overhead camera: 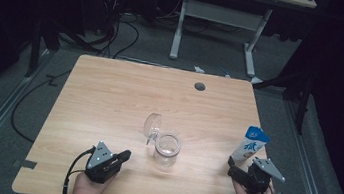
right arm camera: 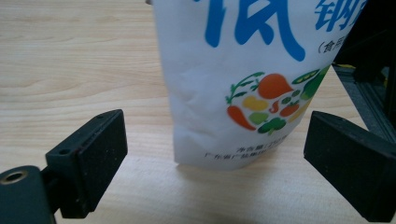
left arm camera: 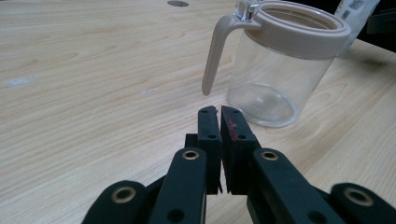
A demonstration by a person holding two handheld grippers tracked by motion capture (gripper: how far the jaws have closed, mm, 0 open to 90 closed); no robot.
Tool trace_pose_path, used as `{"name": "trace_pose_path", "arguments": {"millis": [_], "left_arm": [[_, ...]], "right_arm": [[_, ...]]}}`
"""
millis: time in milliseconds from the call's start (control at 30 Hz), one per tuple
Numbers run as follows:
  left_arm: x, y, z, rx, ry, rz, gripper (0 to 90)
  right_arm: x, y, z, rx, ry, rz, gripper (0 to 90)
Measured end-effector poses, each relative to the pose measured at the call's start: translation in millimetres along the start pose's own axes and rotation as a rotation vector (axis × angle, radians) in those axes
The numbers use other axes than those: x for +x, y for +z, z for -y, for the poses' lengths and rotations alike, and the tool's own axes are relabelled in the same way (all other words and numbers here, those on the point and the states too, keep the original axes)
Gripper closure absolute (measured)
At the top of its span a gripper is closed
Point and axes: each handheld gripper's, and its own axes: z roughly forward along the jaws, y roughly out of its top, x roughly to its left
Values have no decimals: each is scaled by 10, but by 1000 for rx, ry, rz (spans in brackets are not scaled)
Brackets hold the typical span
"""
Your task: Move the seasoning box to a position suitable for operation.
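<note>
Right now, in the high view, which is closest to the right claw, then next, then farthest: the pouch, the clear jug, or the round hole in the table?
1. Pouch: upright just beyond the right claw, near the table's right edge.
2. Clear jug: mid-table, to the claw's left.
3. Round hole: far side of the table.

materials and finishes on the tabletop

the tabletop (overhead camera: 109,99) is pale wood-grain laminate, smooth with a soft sheen, and a grey plastic-looking plug (overhead camera: 199,86) sits in it near the far edge. the jug (left arm camera: 275,70) has a clear, glossy plastic body, with a matt beige plastic rim and handle. its round lid (overhead camera: 152,123) is clear and shiny. the pouch (right arm camera: 247,79) is white, smooth, slightly creased film with a faint gloss, printed in blue, orange and green. the left gripper (left arm camera: 220,116) and right gripper (right arm camera: 212,144) have matt black fingers (right arm camera: 93,149) with finely grained pads; brass-coloured metal pins shine at their joints. a dull grey plate (overhead camera: 100,155) tops the left gripper.
</note>
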Motion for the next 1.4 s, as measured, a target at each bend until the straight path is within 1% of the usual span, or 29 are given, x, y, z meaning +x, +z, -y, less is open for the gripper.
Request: {"name": "trace_pose_path", "arguments": {"millis": [67, 200, 267, 367, 400, 467, 567, 600, 667, 800, 867, 900, 1000, 1100, 1167, 1233, 1300, 1367, 1400], "left_arm": [[10, -40, 19, -2, -3, -9, 869], [43, -125, 56, -8, -15, -32, 868], [63, -168, 75, -11, -22, -44, 868], [88, -229, 97, -17, -36, -57, 868], [94, -245, 104, -17, -37, -62, 868], [105, -268, 115, -15, -42, -66, 868], [113, -283, 119, -22, -47, -71, 867], [114, -284, 117, -22, -48, -71, 867], [112, -275, 111, -22, -46, -68, 867], [98, -245, 97, -21, -40, -59, 864], [90, -228, 89, -18, -38, -54, 863], [86, -219, 86, -18, -37, -52, 863], [80, -202, 81, -16, -35, -48, 861], [74, -194, 74, -18, -35, -48, 861], [75, -198, 74, -19, -35, -49, 861], [78, -206, 76, -18, -35, -53, 861], [82, -217, 81, -19, -38, -57, 861], [93, -238, 92, -17, -40, -63, 861], [96, -245, 97, -19, -41, -65, 861]], "right_arm": [[-14, 52, -19, 7, 2, 20, 48], [-25, 162, -44, 24, 16, 26, 40], [-32, 215, -59, 25, 8, 35, 34], [-47, 273, -81, 31, 18, 50, 35], [-50, 286, -85, 35, 32, 53, 36], [-67, 314, -88, 42, 31, 55, 41], [-70, 332, -83, 53, 32, 71, 97], [-71, 325, -82, 50, 27, 63, 125], [-60, 307, -80, 45, 19, 65, 166], [-86, 272, -66, 37, 6, 33, 258], [-113, 249, -50, 30, 19, 22, 333], [-130, 239, -41, 24, 18, 21, 356], [-169, 221, -25, 18, 22, 3, 401], [-164, 211, -18, 14, -2, -21, 427], [-126, 213, -20, 17, -11, -45, 429], [-60, 227, -25, 16, -40, -77, 429], [18, 240, -31, 19, -59, -98, 431], [109, 262, -45, 18, -92, -129, 431], [178, 275, -52, 19, -109, -149, 431]]}}
